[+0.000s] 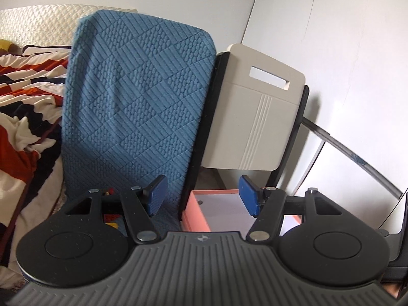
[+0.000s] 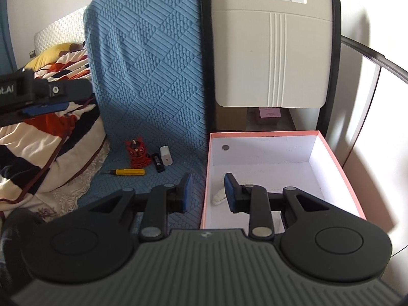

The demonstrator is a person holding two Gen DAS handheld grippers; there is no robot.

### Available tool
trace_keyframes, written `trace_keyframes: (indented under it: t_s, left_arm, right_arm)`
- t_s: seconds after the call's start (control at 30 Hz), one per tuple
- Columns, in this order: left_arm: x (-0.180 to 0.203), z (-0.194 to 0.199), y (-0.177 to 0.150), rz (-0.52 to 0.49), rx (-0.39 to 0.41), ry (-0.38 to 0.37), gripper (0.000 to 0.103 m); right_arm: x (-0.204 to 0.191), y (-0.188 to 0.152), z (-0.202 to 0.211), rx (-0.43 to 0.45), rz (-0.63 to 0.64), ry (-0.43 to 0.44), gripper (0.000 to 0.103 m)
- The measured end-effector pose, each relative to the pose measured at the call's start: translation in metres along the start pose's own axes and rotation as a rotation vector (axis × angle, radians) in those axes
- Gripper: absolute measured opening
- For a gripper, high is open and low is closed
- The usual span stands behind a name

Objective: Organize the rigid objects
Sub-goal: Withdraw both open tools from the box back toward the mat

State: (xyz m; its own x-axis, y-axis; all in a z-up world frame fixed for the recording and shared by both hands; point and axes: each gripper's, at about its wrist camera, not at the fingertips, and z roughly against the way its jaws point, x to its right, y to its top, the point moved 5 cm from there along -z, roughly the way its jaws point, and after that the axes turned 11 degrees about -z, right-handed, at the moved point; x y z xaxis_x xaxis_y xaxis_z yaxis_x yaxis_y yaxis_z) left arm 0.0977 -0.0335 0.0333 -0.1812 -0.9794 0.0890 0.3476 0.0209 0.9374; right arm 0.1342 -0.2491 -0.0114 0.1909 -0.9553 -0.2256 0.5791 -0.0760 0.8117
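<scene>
A pink box with a white inside (image 2: 339, 168) stands open on the right; it holds a small whitish object (image 2: 218, 196) and a round grey disc (image 2: 225, 147). On the blue knit cloth (image 2: 153, 76) lie a yellow screwdriver (image 2: 128, 171), a red toy figure (image 2: 137, 153), a black stick-shaped item (image 2: 158, 162) and a white charger (image 2: 166, 155). My right gripper (image 2: 207, 192) is open and empty over the box's left wall. My left gripper (image 1: 201, 196) is open and empty, above the cloth and the box (image 1: 196, 216); it also shows at the right wrist view's left edge (image 2: 43, 108).
A beige chair back with a handle slot (image 2: 272, 51) stands behind the box, framed in black. A striped red, white and black blanket (image 2: 51, 132) lies on the left with a yellow pillow (image 2: 48, 53). A white wall and a metal rail (image 2: 367, 51) are on the right.
</scene>
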Motion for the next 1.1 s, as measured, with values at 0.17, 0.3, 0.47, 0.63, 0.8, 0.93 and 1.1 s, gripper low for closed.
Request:
trace_keyframes:
  t_s: [0.17, 0.3, 0.47, 0.63, 0.8, 0.93, 1.1]
  left_arm:
    - [-0.028, 0.010, -0.022, 0.039, -0.012, 0.031, 0.068]
    - [-0.039, 0.012, -0.039, 0.039, -0.033, 0.039, 0.068]
    - [-0.048, 0.014, -0.054, 0.031, -0.058, 0.038, 0.068]
    - [-0.052, 0.013, -0.072, 0.030, -0.080, 0.052, 0.068]
    - [-0.069, 0.013, -0.083, 0.057, -0.084, 0.086, 0.068]
    - [-0.086, 0.013, -0.094, 0.076, -0.090, 0.124, 0.068]
    - [-0.102, 0.009, -0.115, 0.095, -0.119, 0.152, 0.068]
  right_arm:
    - [-0.019, -0.017, -0.004, 0.000, 0.020, 0.022, 0.032]
    - [-0.032, -0.035, -0.012, -0.023, 0.029, 0.040, 0.032]
    - [-0.044, -0.047, -0.017, -0.046, 0.023, 0.045, 0.032]
    - [-0.051, -0.055, -0.020, -0.046, 0.017, 0.042, 0.032]
    - [-0.059, -0.073, -0.027, -0.067, 0.022, 0.033, 0.032]
    - [-0.064, -0.085, -0.028, -0.076, 0.018, 0.038, 0.032]
    - [-0.076, -0.093, -0.032, -0.076, 0.018, 0.057, 0.032]
